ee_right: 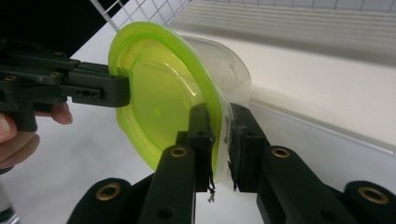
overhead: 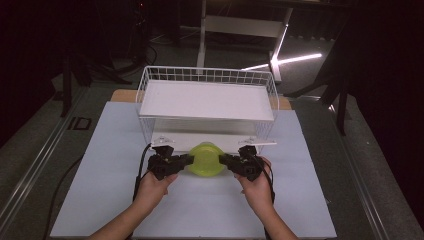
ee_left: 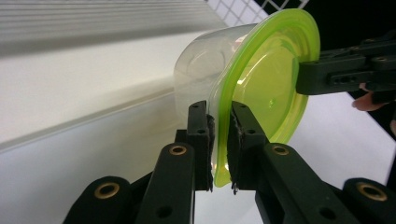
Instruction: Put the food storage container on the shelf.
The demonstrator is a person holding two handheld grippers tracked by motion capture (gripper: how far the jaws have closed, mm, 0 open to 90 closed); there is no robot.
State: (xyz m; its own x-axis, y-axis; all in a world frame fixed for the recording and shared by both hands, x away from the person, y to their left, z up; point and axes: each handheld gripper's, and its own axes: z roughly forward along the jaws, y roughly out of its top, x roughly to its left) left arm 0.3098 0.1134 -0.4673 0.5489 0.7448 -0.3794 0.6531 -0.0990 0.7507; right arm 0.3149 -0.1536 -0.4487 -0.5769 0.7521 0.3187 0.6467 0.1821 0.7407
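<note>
Left gripper clamped on left rim of tub, pads pinching green lid edge. Tub is clear plastic, lid on, held between both grippers just in front of wire rack, over white mat. Right gripper clamped on right rim the same way.

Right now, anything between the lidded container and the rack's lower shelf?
Nothing visible. The container, held at its green lid's rim by the left claw and the right claw, sits just in front of the wire rack. The lower shelf behind it looks bare and its front is open.
</note>
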